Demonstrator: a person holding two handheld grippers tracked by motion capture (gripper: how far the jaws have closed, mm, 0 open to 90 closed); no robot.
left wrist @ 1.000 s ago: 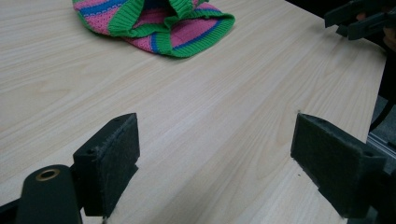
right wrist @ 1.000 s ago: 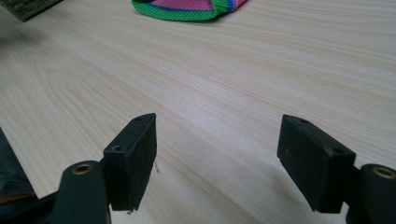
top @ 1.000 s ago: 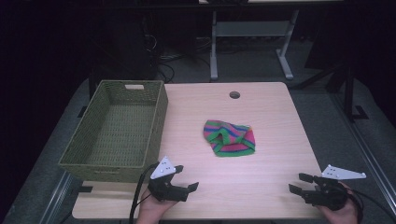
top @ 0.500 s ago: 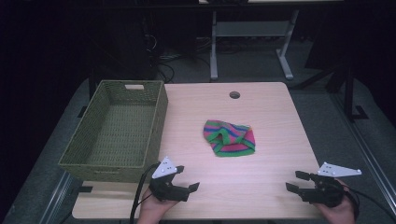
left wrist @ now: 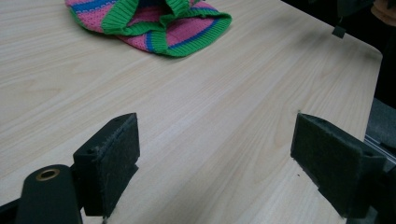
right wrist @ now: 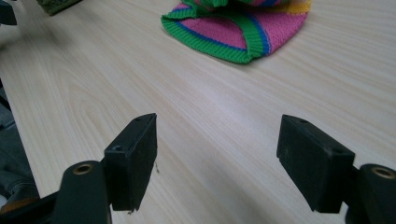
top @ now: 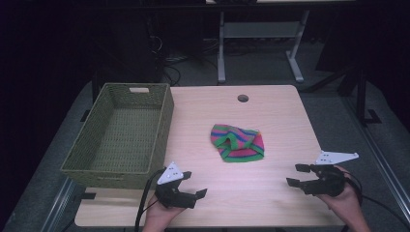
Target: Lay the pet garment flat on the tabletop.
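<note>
Striped knit hat point(top: 237, 142) lying mid-table point(top: 270, 203), apart from left gripper point(top: 196, 186) and right gripper point(top: 296, 175); jaws wide, holding nothing.

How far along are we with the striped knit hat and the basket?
Nothing looks done: the knit hat lies mid-table, apart from the wicker basket. Nothing is in hand; the left hand-held gripper and right hand-held gripper sit open near the front edge. Probably grasping and moving it remain.

High view looks down; both tool views, low, share the knitted hat point(top: 237, 142)
</note>
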